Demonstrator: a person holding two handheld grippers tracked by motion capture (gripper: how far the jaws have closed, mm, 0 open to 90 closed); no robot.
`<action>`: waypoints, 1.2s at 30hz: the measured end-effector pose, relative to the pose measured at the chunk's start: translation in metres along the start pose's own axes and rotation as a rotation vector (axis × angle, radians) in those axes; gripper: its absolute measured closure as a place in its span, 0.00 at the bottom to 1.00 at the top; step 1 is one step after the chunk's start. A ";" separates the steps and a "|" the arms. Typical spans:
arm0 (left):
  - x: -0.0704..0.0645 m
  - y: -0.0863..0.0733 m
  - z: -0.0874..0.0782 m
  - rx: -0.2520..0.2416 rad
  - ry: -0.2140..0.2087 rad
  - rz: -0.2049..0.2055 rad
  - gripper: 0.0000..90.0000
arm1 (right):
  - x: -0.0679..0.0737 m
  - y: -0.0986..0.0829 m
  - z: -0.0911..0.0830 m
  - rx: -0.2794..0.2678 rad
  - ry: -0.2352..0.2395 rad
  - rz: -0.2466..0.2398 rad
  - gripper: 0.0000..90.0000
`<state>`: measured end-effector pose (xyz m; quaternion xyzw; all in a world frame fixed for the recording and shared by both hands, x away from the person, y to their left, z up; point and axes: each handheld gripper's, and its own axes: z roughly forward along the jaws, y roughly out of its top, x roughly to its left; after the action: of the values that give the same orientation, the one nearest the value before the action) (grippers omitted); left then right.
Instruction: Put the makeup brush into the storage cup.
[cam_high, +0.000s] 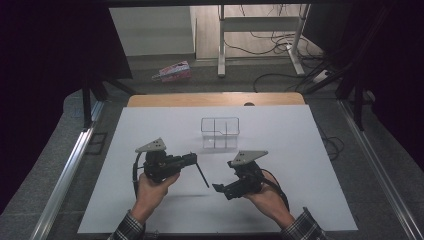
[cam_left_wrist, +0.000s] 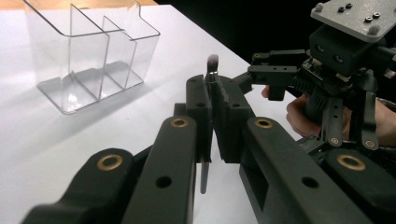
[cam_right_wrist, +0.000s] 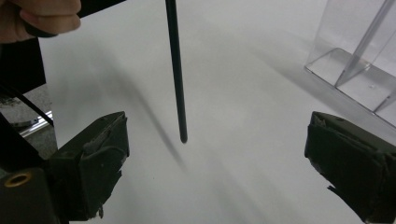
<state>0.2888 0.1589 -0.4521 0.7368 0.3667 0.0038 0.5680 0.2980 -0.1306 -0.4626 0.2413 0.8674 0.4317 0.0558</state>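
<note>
A thin black brush (cam_high: 202, 173) hangs tilted above the white table, with my left gripper (cam_high: 194, 159) shut on its upper part. In the left gripper view the pale bristle tip (cam_left_wrist: 213, 60) sticks up past the left gripper (cam_left_wrist: 214, 100) and the handle drops below the jaws. My right gripper (cam_high: 220, 189) is open, close to the handle's lower end. In the right gripper view the handle (cam_right_wrist: 176, 84) hangs ahead of the right gripper (cam_right_wrist: 219, 154), slightly left of centre, untouched. A clear divided organiser (cam_high: 220, 132) stands empty beyond both grippers.
A white sheet (cam_high: 150, 200) covers the table, with a wooden edge (cam_high: 215, 99) at the far side. The organiser (cam_left_wrist: 93, 51) (cam_right_wrist: 364, 60) stands a short way ahead of the grippers. Metal rails (cam_high: 65, 175) flank the table. A hand (cam_right_wrist: 42, 16) holds the left gripper.
</note>
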 end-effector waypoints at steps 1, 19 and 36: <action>0.000 0.000 -0.001 -0.002 0.006 0.003 0.95 | 0.000 -0.001 -0.001 0.004 -0.005 -0.003 0.07; 0.001 0.004 -0.008 0.000 0.101 0.056 0.95 | -0.002 -0.015 -0.012 0.046 -0.050 -0.021 0.04; 0.002 0.011 -0.014 -0.003 0.162 0.093 0.95 | -0.006 -0.029 -0.029 0.074 -0.107 -0.029 0.04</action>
<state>0.2900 0.1706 -0.4385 0.7495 0.3769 0.0904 0.5367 0.2839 -0.1694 -0.4683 0.2530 0.8819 0.3851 0.0993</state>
